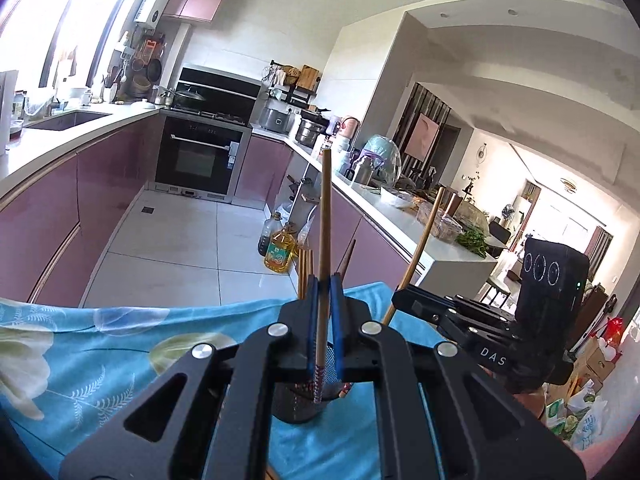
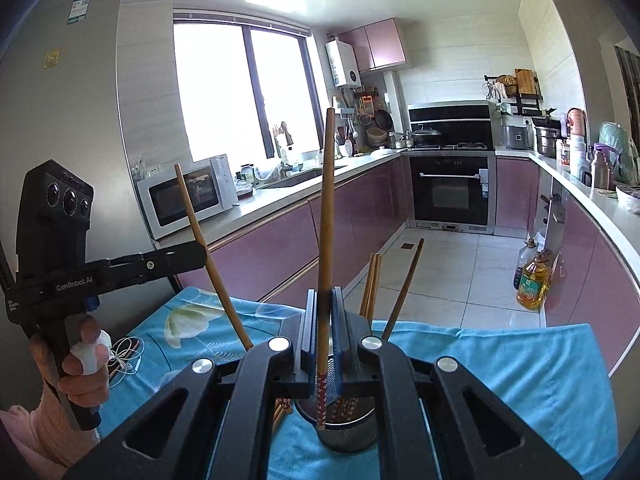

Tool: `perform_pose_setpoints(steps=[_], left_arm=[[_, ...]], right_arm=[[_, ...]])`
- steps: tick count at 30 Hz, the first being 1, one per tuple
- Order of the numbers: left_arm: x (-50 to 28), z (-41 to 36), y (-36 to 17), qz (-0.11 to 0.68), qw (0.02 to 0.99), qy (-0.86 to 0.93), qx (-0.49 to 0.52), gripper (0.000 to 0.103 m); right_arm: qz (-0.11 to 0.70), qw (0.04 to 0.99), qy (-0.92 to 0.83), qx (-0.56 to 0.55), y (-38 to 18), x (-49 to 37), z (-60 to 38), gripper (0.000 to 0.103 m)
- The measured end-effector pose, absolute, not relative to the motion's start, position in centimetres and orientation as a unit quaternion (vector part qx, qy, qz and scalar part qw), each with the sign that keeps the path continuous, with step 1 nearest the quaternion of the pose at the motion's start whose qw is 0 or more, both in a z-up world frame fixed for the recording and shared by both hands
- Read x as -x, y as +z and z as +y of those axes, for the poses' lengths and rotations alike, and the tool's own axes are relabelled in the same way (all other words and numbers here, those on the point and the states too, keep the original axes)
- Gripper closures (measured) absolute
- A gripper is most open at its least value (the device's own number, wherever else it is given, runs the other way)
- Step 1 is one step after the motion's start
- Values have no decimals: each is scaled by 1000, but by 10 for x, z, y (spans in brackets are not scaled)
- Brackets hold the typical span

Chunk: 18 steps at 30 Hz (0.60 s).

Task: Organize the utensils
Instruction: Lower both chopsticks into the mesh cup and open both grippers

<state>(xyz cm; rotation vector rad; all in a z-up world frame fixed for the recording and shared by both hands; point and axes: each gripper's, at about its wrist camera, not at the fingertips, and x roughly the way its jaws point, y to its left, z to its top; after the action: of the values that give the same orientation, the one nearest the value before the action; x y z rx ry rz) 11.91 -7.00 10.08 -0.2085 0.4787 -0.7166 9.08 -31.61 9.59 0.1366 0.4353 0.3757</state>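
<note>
each gripper, left and right, clamps one chopstick above holder.

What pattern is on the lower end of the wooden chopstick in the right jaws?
Red with small white flowers, clearest in the right wrist view.

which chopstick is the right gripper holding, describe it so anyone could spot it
Start at the blue floral cloth, then find the metal mesh cup on it. Just above the cup, the right gripper pinches one chopstick. It rises highest, and its patterned red end hangs over the cup; the loose chopsticks stand inside.
</note>
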Motion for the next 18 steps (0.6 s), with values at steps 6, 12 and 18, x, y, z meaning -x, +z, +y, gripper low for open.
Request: perform_pose_setpoints(steps=[6,12,18], left_arm=[[-130,-83,105,236,907,-338,80,96],[-143,-99,89,264,903,-335,56,96],[-151,-109,71,288,898,-330,36,96]], right_arm=[[214,957,177,-84,90,-103,-326,97],[214,958,170,-92,85,-109,-329,97],[204,959,163,-112,82,-111,-336,97]])
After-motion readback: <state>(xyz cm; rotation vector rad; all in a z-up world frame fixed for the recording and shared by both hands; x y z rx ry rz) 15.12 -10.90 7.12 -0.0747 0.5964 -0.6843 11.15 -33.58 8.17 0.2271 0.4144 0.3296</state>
